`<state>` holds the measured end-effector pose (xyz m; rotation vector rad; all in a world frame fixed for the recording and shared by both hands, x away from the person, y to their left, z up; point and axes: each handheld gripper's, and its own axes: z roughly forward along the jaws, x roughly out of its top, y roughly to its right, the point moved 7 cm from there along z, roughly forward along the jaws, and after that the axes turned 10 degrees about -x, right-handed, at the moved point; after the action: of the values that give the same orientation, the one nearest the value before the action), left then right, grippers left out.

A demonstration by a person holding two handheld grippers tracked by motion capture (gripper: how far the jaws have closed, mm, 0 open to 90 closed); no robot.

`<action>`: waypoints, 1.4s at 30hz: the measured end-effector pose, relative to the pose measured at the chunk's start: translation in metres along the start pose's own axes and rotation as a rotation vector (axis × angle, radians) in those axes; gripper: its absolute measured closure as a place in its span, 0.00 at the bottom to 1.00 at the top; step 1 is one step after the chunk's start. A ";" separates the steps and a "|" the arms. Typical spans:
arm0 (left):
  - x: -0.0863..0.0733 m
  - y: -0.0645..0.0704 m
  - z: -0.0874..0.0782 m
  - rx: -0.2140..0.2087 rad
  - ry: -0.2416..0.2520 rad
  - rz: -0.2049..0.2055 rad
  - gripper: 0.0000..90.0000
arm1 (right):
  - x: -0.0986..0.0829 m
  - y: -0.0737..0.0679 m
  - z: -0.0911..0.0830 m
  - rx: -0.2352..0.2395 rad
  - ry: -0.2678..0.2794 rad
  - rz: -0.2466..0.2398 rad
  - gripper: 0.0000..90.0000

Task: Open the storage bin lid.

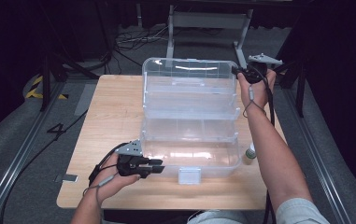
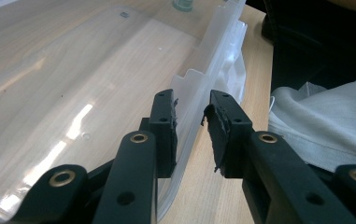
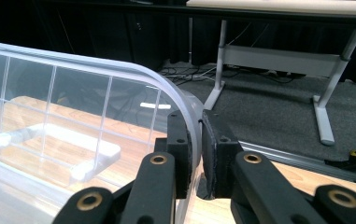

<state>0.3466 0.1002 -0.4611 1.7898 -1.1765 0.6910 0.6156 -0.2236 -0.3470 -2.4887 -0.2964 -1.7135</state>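
Note:
A clear plastic storage box (image 1: 189,140) stands on the wooden table (image 1: 112,116) with its hinged lid (image 1: 189,77) raised upright. My right gripper (image 1: 238,71) is shut on the lid's upper right corner; in the right gripper view the curved lid rim (image 3: 119,77) runs down into the gripper (image 3: 195,122), pinched between both pads. My left gripper (image 1: 158,165) is at the box's front left corner. There the left gripper (image 2: 192,100) stands open with one jaw on each side of the thin front wall (image 2: 217,42), and a gap shows beside the wall.
A white latch tab (image 1: 189,175) hangs at the box's front. A small bottle with a green cap (image 1: 249,156) stands just right of the box. The table's near edge is close to my left hand. A white table frame (image 1: 208,21) and cables lie beyond the far edge.

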 end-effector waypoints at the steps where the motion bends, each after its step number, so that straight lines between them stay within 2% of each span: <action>1: 0.000 0.000 0.000 0.000 0.000 -0.001 0.81 | 0.000 0.000 0.001 0.000 -0.002 0.000 0.92; 11: 0.000 0.000 0.000 -0.004 -0.003 -0.001 0.81 | -0.007 0.004 0.016 0.005 -0.029 0.017 0.93; 24: 0.000 0.000 0.001 -0.010 -0.002 -0.001 0.81 | -0.015 0.007 0.036 0.031 -0.117 0.021 0.93; 42: 0.000 0.000 0.001 -0.012 0.000 -0.001 0.81 | -0.028 0.010 0.053 0.054 -0.171 0.047 0.93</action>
<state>0.3470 0.0992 -0.4616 1.7802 -1.1779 0.6815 0.6567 -0.2260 -0.3918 -2.5857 -0.2917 -1.4580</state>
